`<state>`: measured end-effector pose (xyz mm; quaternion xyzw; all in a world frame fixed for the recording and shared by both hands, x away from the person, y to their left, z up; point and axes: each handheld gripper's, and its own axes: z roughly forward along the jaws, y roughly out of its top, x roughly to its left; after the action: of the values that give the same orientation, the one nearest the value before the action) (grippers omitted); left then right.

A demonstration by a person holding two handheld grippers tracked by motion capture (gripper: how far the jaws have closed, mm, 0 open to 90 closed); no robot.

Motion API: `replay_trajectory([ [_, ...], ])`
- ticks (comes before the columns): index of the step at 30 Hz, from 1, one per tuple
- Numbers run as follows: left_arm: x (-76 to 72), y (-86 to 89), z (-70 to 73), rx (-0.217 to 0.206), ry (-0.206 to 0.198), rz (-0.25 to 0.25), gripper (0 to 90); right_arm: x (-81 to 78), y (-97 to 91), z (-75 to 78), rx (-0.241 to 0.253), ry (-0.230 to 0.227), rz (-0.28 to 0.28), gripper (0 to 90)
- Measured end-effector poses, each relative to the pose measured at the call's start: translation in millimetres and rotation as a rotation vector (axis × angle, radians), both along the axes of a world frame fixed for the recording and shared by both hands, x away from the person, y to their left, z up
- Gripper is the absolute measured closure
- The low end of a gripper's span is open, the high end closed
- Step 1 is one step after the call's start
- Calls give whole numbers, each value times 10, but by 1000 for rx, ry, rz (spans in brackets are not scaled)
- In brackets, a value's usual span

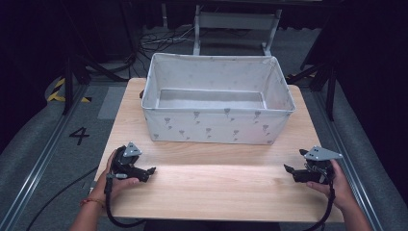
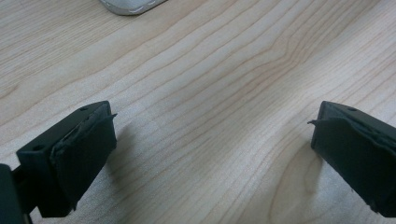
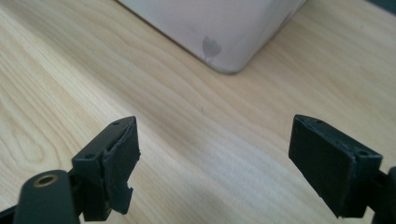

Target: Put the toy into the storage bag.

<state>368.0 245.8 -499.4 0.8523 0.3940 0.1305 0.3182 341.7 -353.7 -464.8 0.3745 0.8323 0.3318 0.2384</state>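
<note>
Wooden table (image 1: 216,187) bears a white bin (image 1: 219,127); left gripper (image 1: 150,172) and right gripper (image 1: 288,169) rest spread, empty.

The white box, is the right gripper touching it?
Apart. In the right gripper view the right gripper has open jaws, and bare table lies between them and the white box.

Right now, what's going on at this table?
A person holds a two-jaw gripper in each hand over a wooden table. The left gripper and right gripper sit near the front corners, both open and holding nothing. A white fabric storage bin printed with small grey motifs stands at the back, apparently empty. Neither gripper touches it.
</note>
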Motion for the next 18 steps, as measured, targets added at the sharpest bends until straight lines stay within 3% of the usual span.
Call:
replay_trajectory([
  [6,-1,0,3,1,4,1,2,-67,-96,-150,40,52,1,179],
  [10,2,3,4,8,-10,2,2,-133,-153,-233,66,58,-8,181],
  [18,-6,-5,5,2,6,10,2,-170,-253,-392,112,94,-38,165],
])
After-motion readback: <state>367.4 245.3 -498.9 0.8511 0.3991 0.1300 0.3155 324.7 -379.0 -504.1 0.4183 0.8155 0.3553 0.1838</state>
